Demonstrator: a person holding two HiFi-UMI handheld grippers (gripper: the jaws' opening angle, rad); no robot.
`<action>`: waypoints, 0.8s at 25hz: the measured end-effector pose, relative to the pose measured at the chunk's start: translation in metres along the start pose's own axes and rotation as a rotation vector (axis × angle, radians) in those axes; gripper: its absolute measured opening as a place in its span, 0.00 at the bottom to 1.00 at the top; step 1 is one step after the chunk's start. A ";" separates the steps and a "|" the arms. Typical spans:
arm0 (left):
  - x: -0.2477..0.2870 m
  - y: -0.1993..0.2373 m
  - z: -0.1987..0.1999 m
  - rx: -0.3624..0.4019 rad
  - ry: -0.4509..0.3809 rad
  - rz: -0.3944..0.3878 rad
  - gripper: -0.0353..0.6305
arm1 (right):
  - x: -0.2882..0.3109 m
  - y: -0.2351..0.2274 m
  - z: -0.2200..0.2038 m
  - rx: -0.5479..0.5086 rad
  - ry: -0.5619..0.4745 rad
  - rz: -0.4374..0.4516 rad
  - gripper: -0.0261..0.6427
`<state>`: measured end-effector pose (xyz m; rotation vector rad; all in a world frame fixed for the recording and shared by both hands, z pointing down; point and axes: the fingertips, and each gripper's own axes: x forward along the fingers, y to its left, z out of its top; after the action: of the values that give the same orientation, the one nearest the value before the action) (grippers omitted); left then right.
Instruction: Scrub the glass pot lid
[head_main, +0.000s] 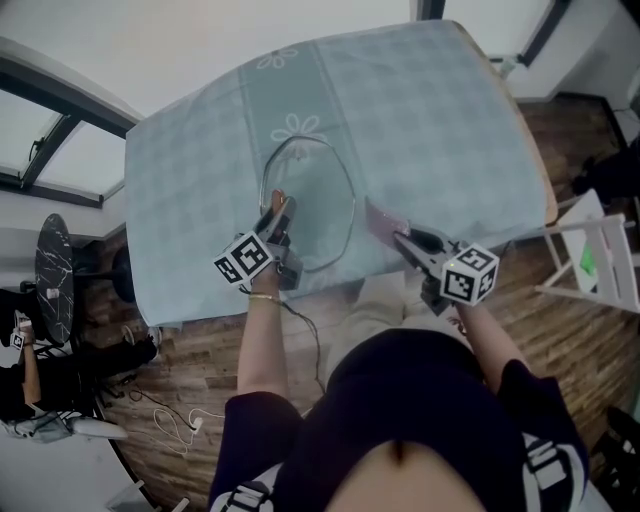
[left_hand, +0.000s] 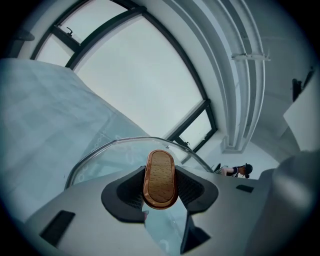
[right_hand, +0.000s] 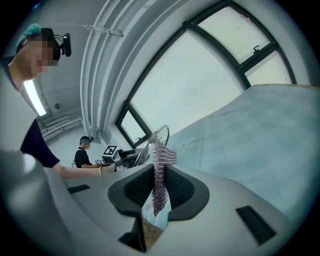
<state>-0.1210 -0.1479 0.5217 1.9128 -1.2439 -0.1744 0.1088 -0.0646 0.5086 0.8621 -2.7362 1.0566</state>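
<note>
wooden knob (left_hand: 160, 179) of the glass pot lid (head_main: 318, 160) sits pinched between the jaws of the left gripper (head_main: 278, 222), likely so the lid stays tilted up and steady over the checked tablecloth (head_main: 440, 120). the right gripper (head_main: 403, 240) is clamped on a thin pink-purple mesh scrubbing cloth (right_hand: 159, 175), held on edge just beside the lid's rim, seemingly ready to wipe the glass.

I'm reading the pot lid (head_main: 315, 215) as clear, glossy glass with a thin, shiny metal rim. Its handle (left_hand: 160, 179) is smooth wood with a soft sheen. The scrubber (right_hand: 160, 172) looks like coarse, glinting purple mesh, and the tablecloth (head_main: 430, 110) is matt woven cloth.
</note>
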 end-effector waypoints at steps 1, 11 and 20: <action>0.003 0.000 -0.002 0.015 0.012 0.019 0.30 | -0.004 -0.004 0.003 0.007 -0.013 -0.012 0.14; 0.039 0.005 -0.026 0.123 0.129 0.173 0.30 | -0.021 -0.021 0.029 0.033 -0.095 -0.055 0.14; 0.062 0.011 -0.044 0.159 0.190 0.253 0.30 | -0.029 -0.038 0.043 0.040 -0.116 -0.078 0.14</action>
<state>-0.0755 -0.1754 0.5767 1.8343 -1.3879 0.2390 0.1583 -0.1013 0.4903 1.0584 -2.7568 1.0823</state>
